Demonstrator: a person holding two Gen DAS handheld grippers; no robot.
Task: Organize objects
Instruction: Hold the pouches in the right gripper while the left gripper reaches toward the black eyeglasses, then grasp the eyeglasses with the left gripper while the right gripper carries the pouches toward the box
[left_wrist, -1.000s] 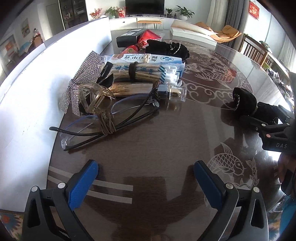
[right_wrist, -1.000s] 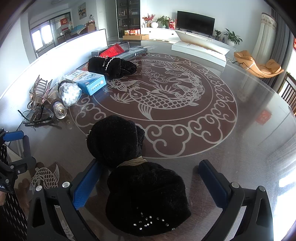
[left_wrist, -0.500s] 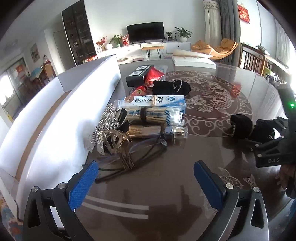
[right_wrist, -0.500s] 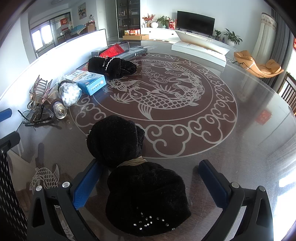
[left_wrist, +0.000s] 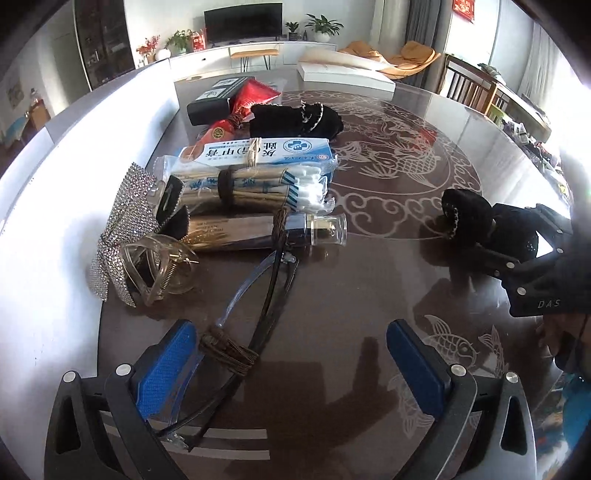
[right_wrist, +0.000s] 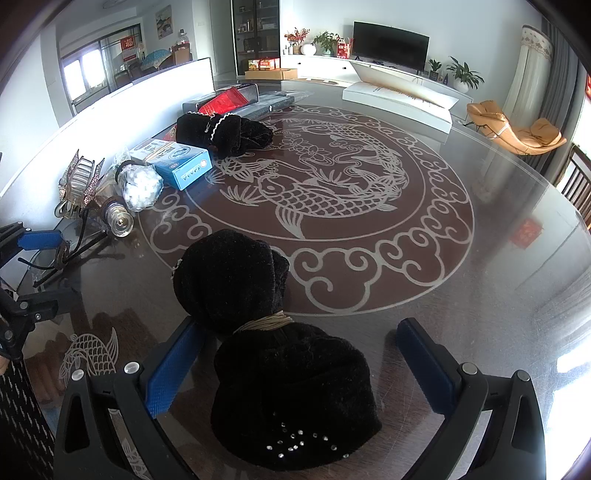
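My left gripper (left_wrist: 291, 363) is open, low over the table, with black-framed glasses (left_wrist: 258, 325) tied with a brown cord lying between its fingers, against the left pad. Beyond them lie a clear hair claw (left_wrist: 159, 266), a rhinestone bow (left_wrist: 122, 221), a gold-capped tube (left_wrist: 266, 232), a cotton swab pack (left_wrist: 255, 184) and a blue-white box (left_wrist: 258, 151). My right gripper (right_wrist: 301, 363) is open around a black velvet bundle (right_wrist: 266, 332) tied with cord, and also shows in the left wrist view (left_wrist: 524, 266).
A second black velvet bundle (right_wrist: 221, 131), a red packet (left_wrist: 255, 96) and a dark box (left_wrist: 218, 99) lie farther back along a white curved wall (left_wrist: 55, 184). The glass table (right_wrist: 369, 221) carries a fish pattern. A flat white box (right_wrist: 399, 99) rests at the far edge.
My left gripper has dropped down and forward, so the glasses now lie between its fingers. The right gripper and black bundle have not moved.
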